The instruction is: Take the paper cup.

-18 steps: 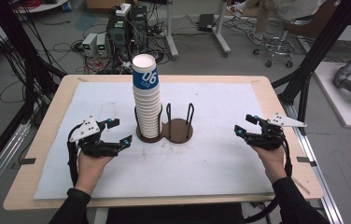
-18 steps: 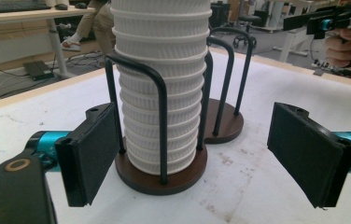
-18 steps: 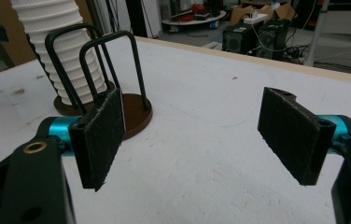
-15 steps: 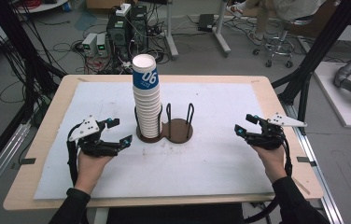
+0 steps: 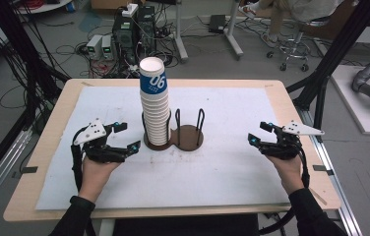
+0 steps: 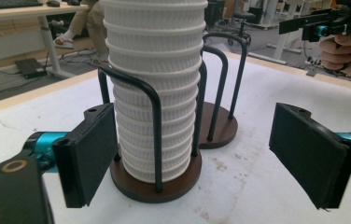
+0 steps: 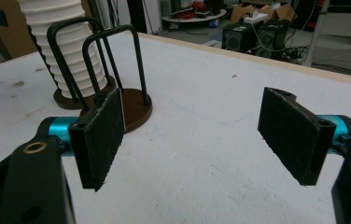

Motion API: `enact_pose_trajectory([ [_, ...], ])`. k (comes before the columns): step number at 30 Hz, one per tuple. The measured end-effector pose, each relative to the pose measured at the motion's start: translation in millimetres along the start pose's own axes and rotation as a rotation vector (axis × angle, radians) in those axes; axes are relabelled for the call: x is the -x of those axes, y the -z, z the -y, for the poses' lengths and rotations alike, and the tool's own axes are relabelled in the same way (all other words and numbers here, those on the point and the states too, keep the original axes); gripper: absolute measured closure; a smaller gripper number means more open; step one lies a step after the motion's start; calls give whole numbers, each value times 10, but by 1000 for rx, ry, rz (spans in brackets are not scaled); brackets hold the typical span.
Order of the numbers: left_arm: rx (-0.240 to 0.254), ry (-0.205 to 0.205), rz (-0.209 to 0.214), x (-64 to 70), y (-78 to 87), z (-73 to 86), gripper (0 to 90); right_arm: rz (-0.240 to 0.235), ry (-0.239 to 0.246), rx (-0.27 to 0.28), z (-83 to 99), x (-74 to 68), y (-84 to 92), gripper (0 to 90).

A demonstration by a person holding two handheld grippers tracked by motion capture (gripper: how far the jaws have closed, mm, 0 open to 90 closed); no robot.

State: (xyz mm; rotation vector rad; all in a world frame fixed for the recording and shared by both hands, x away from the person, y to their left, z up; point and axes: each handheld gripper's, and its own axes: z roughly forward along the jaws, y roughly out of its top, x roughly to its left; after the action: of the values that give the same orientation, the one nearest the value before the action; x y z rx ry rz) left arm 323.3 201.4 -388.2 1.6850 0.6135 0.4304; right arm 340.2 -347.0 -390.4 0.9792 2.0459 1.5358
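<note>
A tall stack of white ribbed paper cups (image 5: 156, 110), the top one with a blue "06" label, stands in the left ring of a brown two-place cup holder (image 5: 189, 136) with black wire loops; the right ring is bare. My left gripper (image 5: 128, 136) hovers left of the stack, open, pointing at it. In the left gripper view the stack (image 6: 157, 84) rises just beyond the spread pads (image 6: 89, 154), untouched. My right gripper (image 5: 258, 133) is open at the right of the mat, well away from the holder (image 7: 131, 105), with nothing between its pads (image 7: 295, 135).
A white mat (image 5: 222, 177) covers the wooden table (image 5: 291, 103). Black frame posts (image 5: 328, 59) stand at both sides. Computers and cables (image 5: 134, 24) lie on the floor beyond the far edge, and a stool (image 5: 296, 44) stands at the back right.
</note>
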Motion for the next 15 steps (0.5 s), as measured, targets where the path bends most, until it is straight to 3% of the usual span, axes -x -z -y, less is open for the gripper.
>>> enact_pose_trajectory([
  [15, 39, 20, 3, -42, -56, -210, 72, 12, -2, -6, 5, -7, 16, 232],
])
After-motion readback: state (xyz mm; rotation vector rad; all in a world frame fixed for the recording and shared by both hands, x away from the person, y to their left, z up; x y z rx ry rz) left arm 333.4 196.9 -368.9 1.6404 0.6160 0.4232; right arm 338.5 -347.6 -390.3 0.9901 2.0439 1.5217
